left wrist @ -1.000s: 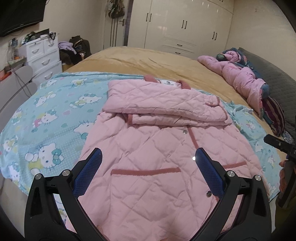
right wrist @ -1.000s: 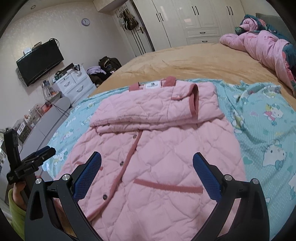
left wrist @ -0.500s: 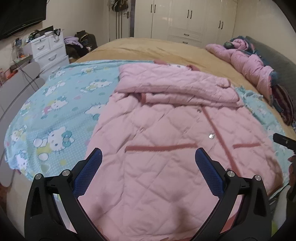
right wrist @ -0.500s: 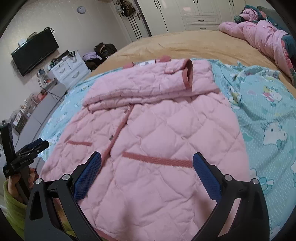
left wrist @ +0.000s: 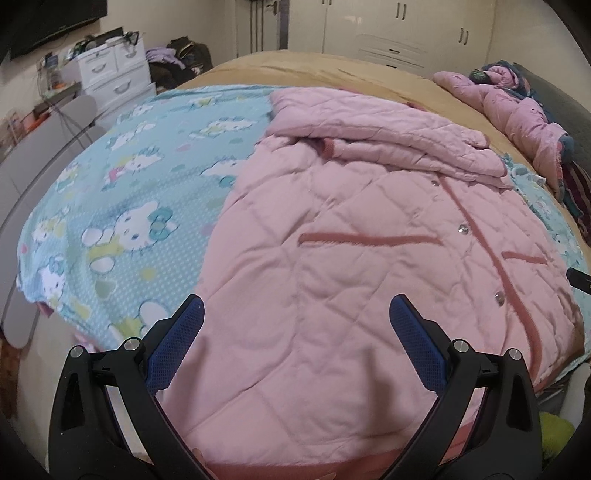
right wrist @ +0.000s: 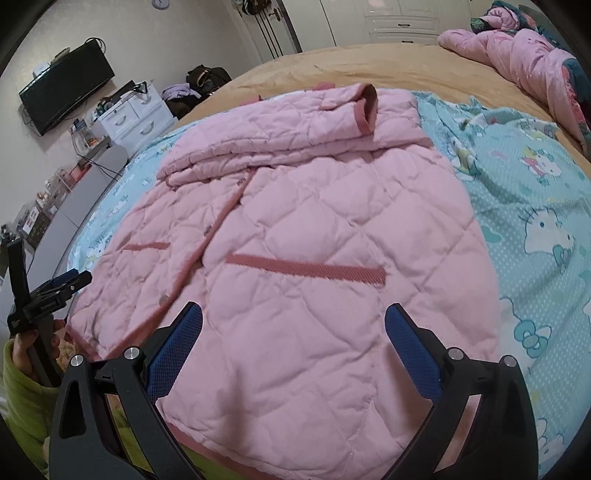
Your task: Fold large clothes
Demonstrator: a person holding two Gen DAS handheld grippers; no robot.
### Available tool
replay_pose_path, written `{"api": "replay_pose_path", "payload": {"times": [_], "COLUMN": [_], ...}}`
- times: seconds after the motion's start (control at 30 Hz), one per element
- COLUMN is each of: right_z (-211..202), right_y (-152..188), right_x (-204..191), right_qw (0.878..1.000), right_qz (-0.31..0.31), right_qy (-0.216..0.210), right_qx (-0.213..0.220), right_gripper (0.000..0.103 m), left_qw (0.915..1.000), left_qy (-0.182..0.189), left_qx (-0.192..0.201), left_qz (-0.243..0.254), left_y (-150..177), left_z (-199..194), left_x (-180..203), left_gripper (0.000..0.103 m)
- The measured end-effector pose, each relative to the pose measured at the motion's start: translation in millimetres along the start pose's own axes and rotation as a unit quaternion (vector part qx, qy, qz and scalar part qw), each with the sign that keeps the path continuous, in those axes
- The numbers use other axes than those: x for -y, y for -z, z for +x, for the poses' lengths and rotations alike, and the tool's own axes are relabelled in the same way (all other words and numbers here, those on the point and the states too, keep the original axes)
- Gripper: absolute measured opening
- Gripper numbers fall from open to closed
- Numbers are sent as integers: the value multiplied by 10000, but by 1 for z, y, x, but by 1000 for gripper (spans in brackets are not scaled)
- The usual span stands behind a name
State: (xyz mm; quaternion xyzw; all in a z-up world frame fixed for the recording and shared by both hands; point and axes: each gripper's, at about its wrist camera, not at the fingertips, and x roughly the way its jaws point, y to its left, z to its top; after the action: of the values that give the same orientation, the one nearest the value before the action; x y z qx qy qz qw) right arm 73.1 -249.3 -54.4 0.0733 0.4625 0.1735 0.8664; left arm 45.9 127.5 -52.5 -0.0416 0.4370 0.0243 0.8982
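A large pink quilted coat (left wrist: pixel 369 229) lies front up on the bed, its sleeves folded across the chest; it also shows in the right wrist view (right wrist: pixel 314 229). My left gripper (left wrist: pixel 295 321) is open and empty, just above the coat's hem on its left side. My right gripper (right wrist: pixel 293 325) is open and empty, above the hem on the coat's right side. The left gripper also shows at the left edge of the right wrist view (right wrist: pixel 51 291). The tip of the right gripper (left wrist: pixel 580 280) shows at the right edge of the left wrist view.
A turquoise cartoon-print sheet (left wrist: pixel 129 192) lies under the coat on a tan bedspread (left wrist: pixel 332 70). A bundled pink duvet (right wrist: pixel 524 55) lies at the far right. White drawers (left wrist: pixel 114 70), a wall TV (right wrist: pixel 66 96) and wardrobes (left wrist: pixel 406 22) stand beyond the bed.
Both grippers have moved down and closer to the coat's hem, both staying open. The coat has not moved.
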Motion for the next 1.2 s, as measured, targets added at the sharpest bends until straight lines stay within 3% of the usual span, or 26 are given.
{"api": "replay_pose_path", "payload": {"times": [0.27,0.47,0.6,0.73,0.9,1.0,1.2], "right_z": [-4,-11,-16,-23,-30,-35,-32], "right_y": [10,17,25,36,49,55,71], "right_x": [12,22,34,43,50,54,77], "right_qw": [9999,9996,9992,9988,9982,9975,9946], "right_qz": [71,117,242,269,180,164,534], "right_qy": [93,210,264,312,407,508,367], "right_qx": [-59,-112,-159,-263,-391,-453,-810], "right_gripper": [99,99,99,99,99,99,99], "left_qw": [9984,9925,9934,9941,9926,9901,9916], "left_qy": [-29,377,485,583,853,1131,1157], "left_qx": [-352,-834,-705,-663,-538,-362,54], "left_qz": [-451,-811,-767,-628,-677,-754,-581], "left_y": [22,38,40,40,39,35,25], "left_z": [7,28,24,23,17,7,-13], "left_x": [-39,-57,-54,-44,-47,-50,-38], "left_gripper": [94,94,93,83,34,18,12]}}
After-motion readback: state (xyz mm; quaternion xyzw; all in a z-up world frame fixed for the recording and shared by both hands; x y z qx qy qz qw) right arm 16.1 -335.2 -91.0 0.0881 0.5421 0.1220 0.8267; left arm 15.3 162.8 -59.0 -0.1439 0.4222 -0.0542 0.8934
